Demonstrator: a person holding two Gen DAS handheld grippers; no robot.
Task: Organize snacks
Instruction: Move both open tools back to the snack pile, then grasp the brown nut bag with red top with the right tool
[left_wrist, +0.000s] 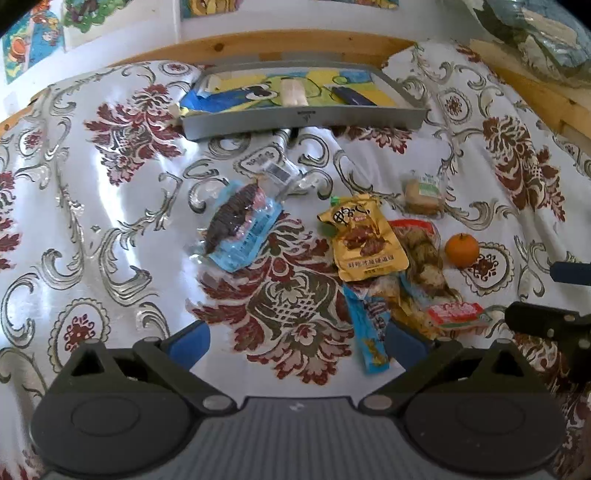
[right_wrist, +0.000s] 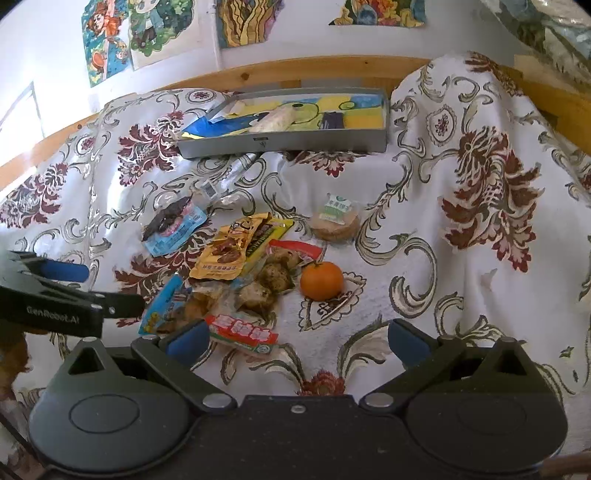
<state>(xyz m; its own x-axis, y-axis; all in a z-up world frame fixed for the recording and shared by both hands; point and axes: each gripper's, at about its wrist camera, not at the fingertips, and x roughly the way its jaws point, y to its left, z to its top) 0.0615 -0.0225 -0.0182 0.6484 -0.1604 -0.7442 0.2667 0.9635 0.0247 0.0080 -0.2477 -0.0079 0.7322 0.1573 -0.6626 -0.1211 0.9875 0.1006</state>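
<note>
Snacks lie in a loose pile on the patterned cloth: a blue packet with a dark snack, a yellow packet, a clear bag of brown pieces, a slim blue packet, a red-label packet, a round biscuit pack and an orange. Behind them stands a grey tray that holds a white pack and a dark blue item. My left gripper hovers open in front of the pile, empty. My right gripper is open too, its left finger beside the red-label packet.
A clear wrapper with a barcode lies between the tray and the pile. A wooden rail runs behind the tray, with pictures on the wall above. The cloth rises in a hump at the right. Bare cloth spreads left of the pile.
</note>
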